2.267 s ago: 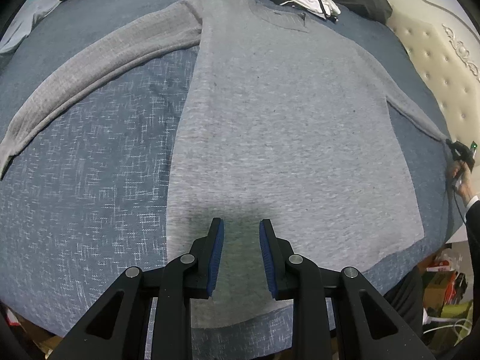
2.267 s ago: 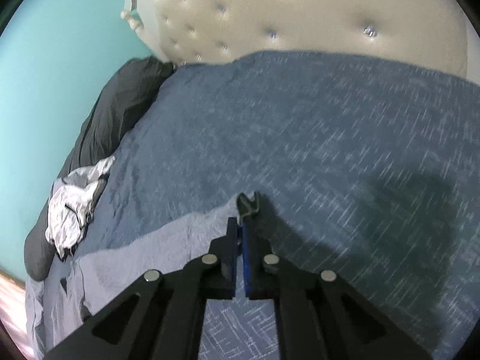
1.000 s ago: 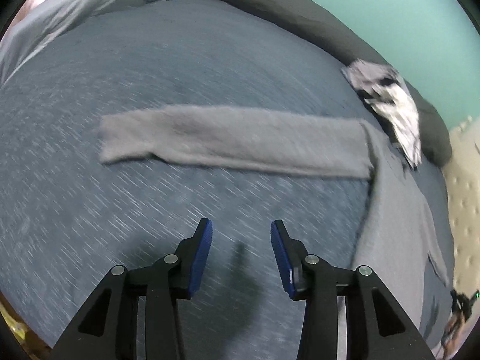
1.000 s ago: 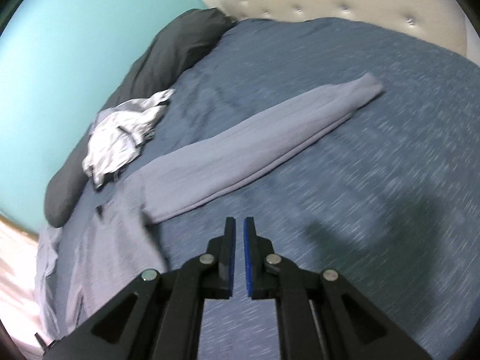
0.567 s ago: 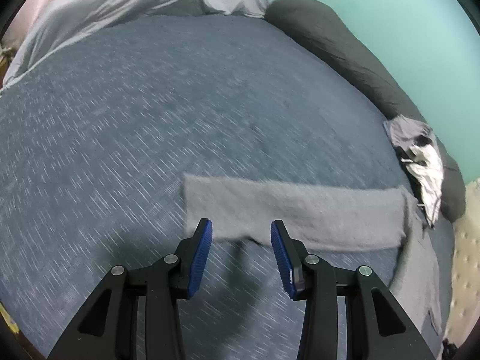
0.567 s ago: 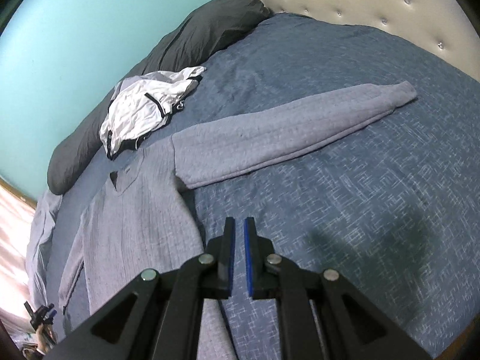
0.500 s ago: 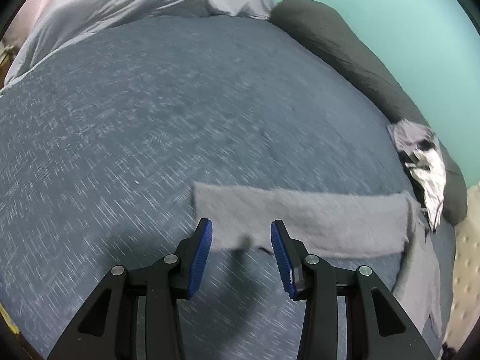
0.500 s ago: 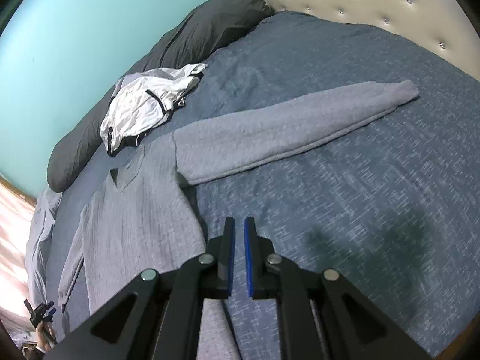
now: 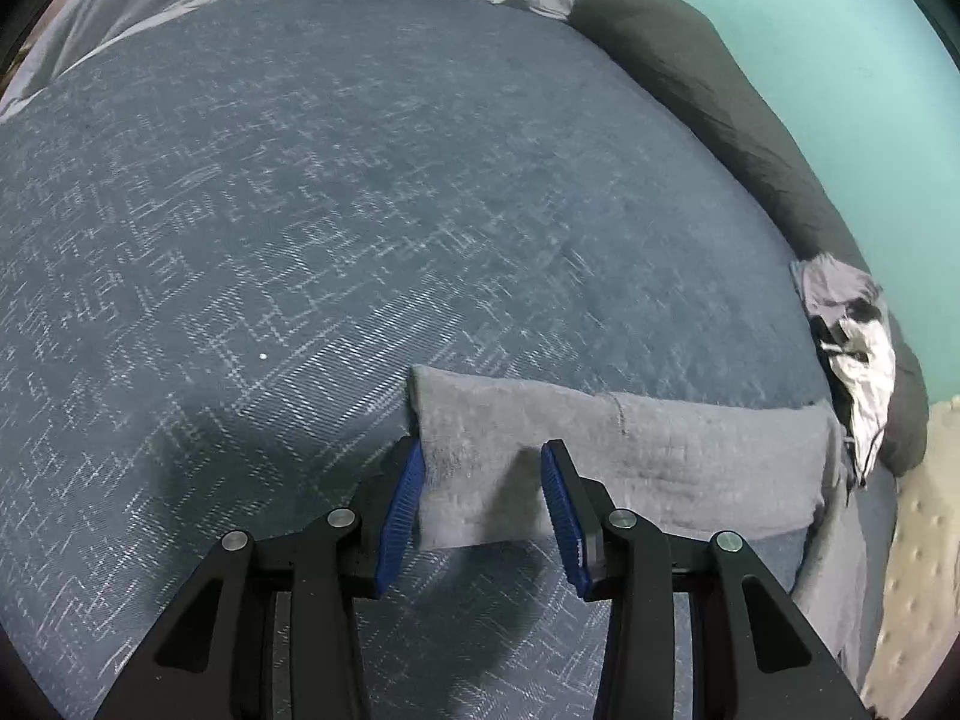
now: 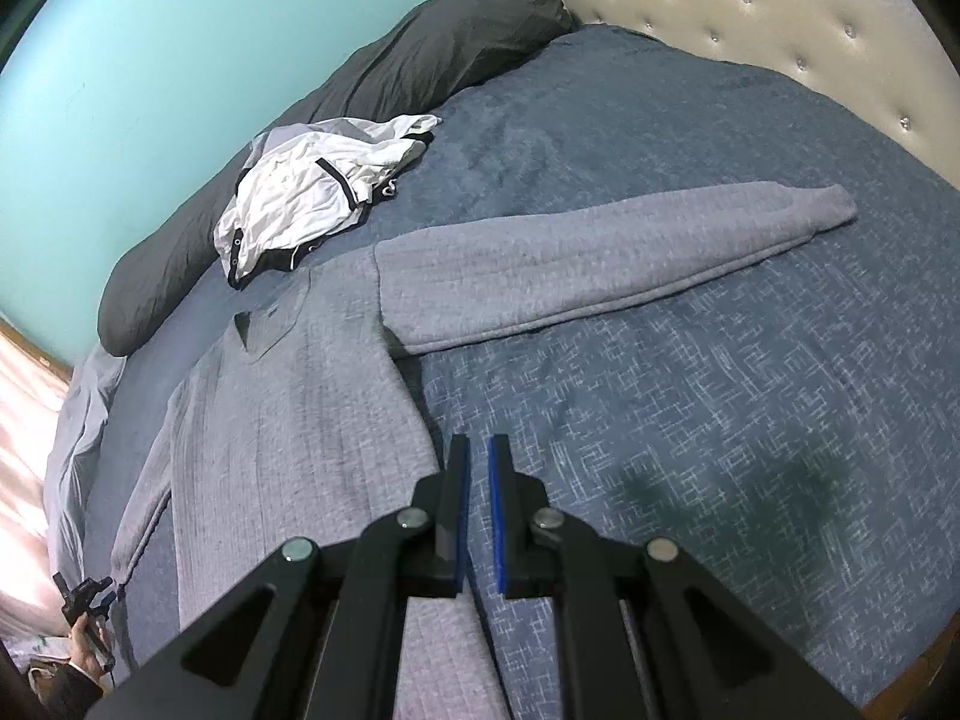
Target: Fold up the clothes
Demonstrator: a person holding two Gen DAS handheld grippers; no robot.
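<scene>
Left claw [image 9: 483, 504] gapes wide astride the flat grey sweater's [image 10: 288, 420] cuff; right claw [image 10: 477, 516] nearly closed, empty.

left tongs [image 9: 483, 489] spread wide, right tongs [image 10: 477, 483] nearly closed, empty

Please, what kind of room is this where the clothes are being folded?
Most likely a bedroom. The gray sweater lies spread on a bed with a blue bedspread, a padded cream headboard stands at one edge, and a long dark pillow lies against the turquoise wall.
</scene>
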